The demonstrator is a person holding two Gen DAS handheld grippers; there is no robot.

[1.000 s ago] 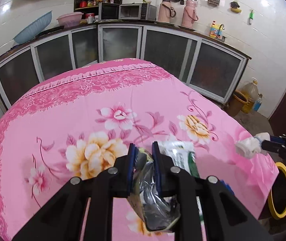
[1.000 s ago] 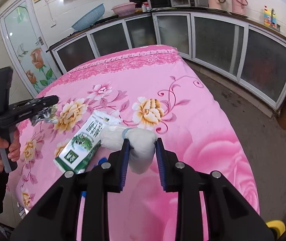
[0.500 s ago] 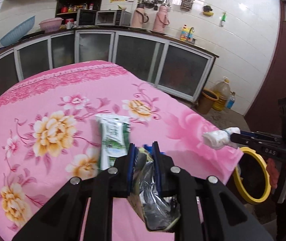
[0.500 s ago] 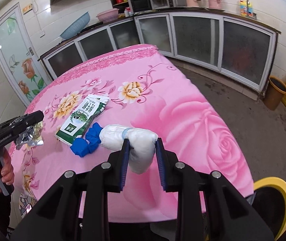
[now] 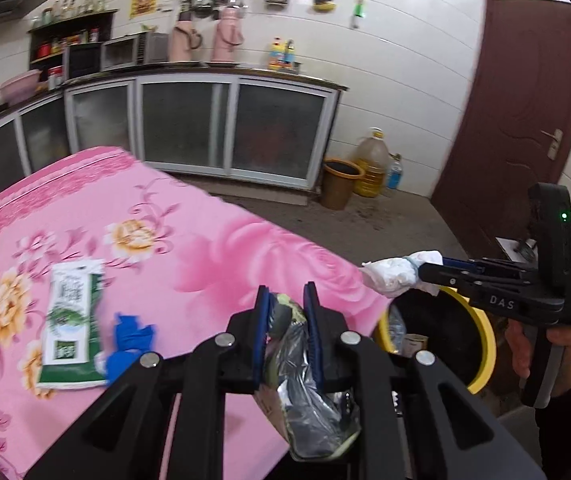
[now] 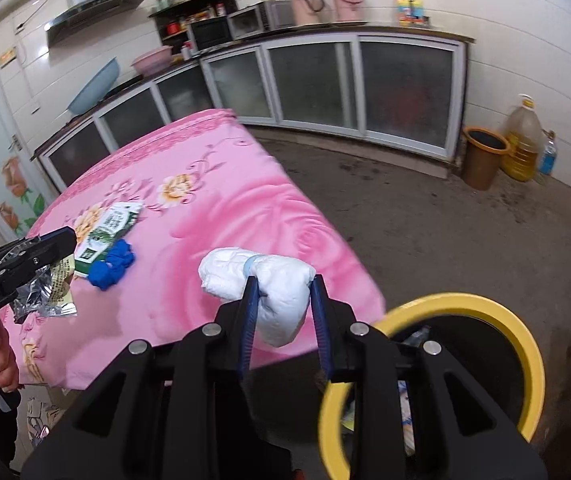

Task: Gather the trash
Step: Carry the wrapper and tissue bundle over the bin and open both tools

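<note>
The left tool [image 5: 285, 300] pinches a crumpled foil wrapper [image 5: 309, 400] while the right tool [image 6: 283, 296] pinches a white rolled bundle [image 6: 269, 284] beside the yellow-rimmed trash bin [image 6: 525, 344].

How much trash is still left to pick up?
Some rubbish already lies in the yellow-rimmed bin. The left gripper holds a foil wrapper, the right gripper a white bundle. A green packet and blue wad remain on the table.
</note>
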